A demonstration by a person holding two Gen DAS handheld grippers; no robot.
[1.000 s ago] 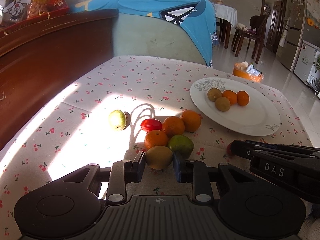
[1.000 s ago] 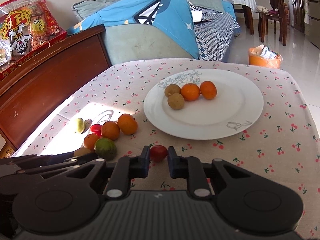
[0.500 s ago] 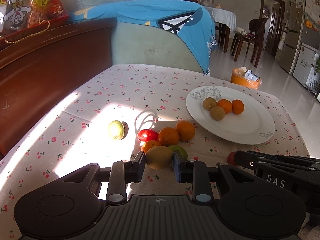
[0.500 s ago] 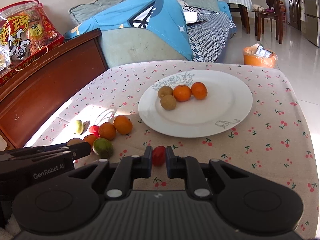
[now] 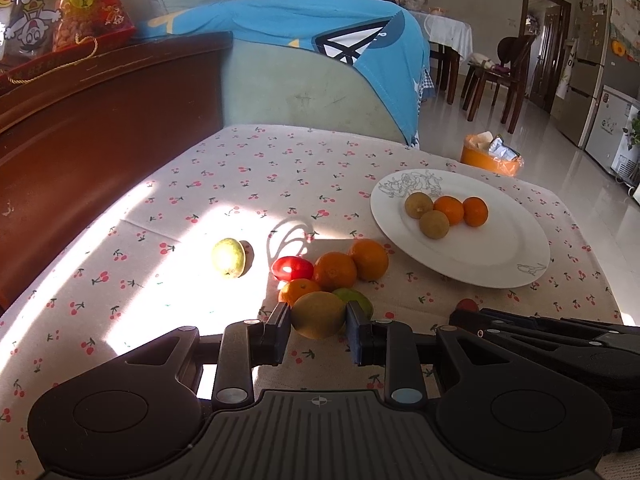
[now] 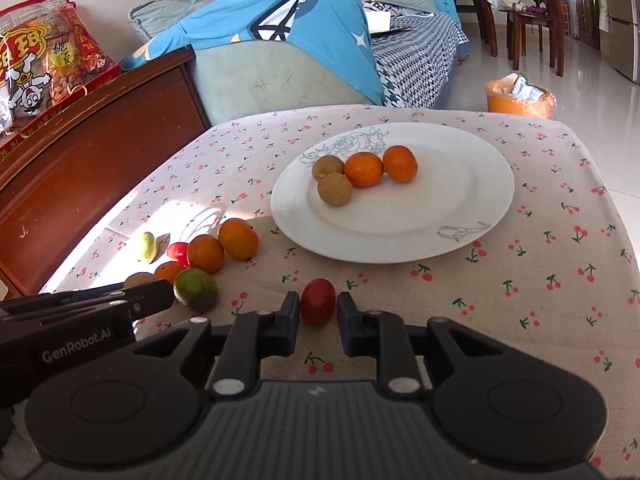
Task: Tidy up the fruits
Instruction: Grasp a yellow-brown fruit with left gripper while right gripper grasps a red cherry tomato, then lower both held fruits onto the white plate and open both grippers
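Observation:
My left gripper [image 5: 318, 332] is shut on a yellow-green fruit [image 5: 318, 314], held above the tablecloth in front of a pile of oranges [image 5: 334, 270], a red tomato [image 5: 292, 268] and a green fruit [image 5: 360, 300]. A pale green fruit [image 5: 228, 257] lies alone to the left. My right gripper [image 6: 318, 320] is shut on a small red tomato [image 6: 318, 300], short of the white plate [image 6: 472, 204]. The plate holds two oranges [image 6: 380, 166] and two brown fruits [image 6: 334, 188].
A dark wooden cabinet [image 5: 80, 128] stands along the table's left side with snack bags on it. A sofa with a blue cover [image 6: 288, 36] stands behind the table. An orange bin [image 6: 520, 98] sits on the floor at the right.
Both grippers have lifted and drawn back a little, each with its fruit between the fingers. The pile and the plate have not moved.

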